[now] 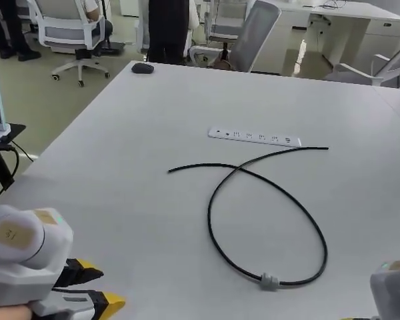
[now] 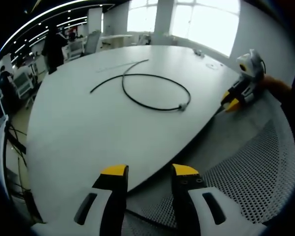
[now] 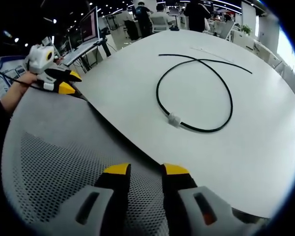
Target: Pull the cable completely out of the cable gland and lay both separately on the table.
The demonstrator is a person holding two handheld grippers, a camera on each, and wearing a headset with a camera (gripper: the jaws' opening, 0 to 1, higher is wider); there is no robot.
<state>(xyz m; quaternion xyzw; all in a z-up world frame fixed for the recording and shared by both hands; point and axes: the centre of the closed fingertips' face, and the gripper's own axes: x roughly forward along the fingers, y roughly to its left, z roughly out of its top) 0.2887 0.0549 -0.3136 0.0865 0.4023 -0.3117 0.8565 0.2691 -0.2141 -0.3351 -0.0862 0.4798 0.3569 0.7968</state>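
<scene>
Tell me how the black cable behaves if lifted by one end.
The cable lies in a loose loop, so it probably sags limply. Thin, so likely light. The cable gland on it may weigh that part down.

A broad, smooth white tabletop [image 1: 120,167] carries four things. A thin black cable [image 1: 210,210] lies flat near the middle, curled into one wide loop that crosses itself on the far side, with one free end pointing left and the other right. A small grey plastic cable gland [image 1: 269,281] sits threaded on the near arc of that loop. A long, flat white power strip [image 1: 254,137] lies just beyond the crossing. A dark computer mouse [image 1: 142,67] rests well apart, near the far left edge.
</scene>
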